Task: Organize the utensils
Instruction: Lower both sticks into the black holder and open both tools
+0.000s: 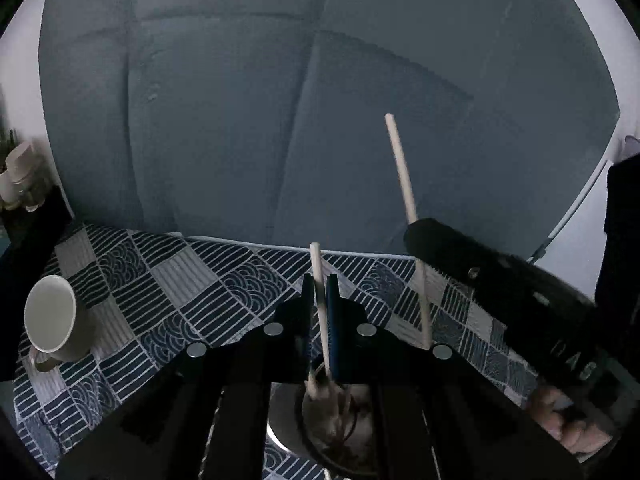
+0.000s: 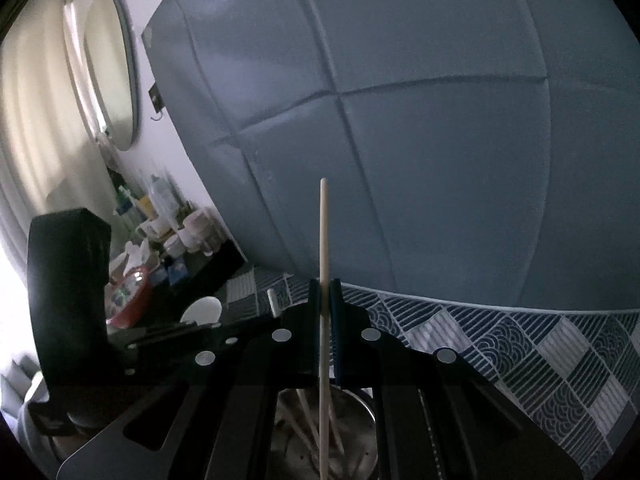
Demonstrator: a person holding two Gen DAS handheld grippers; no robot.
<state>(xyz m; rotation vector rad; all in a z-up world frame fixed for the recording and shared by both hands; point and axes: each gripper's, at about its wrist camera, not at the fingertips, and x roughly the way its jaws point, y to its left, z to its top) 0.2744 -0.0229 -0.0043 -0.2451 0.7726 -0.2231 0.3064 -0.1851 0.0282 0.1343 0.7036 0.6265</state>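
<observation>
Nearest, a round metal utensil holder (image 2: pixel 360 412) sits below both grippers, several chopsticks already inside. Left gripper (image 1: pixel 320 304) is pinched on a pale chopstick (image 1: pixel 320 300), long axis near upright, lower end down in the holder. Right gripper (image 2: pixel 325 312) is pinched on a second chopstick (image 2: pixel 324 240), held mid-length, upright, top end pointing up. Both sticks are judged light, stiff, smooth and likely to pivot between the pads; a mid-shaft grip suits. Farther off, a white mug (image 1: pixel 52 320) lies tipped on the patterned cloth (image 1: pixel 180 280).
</observation>
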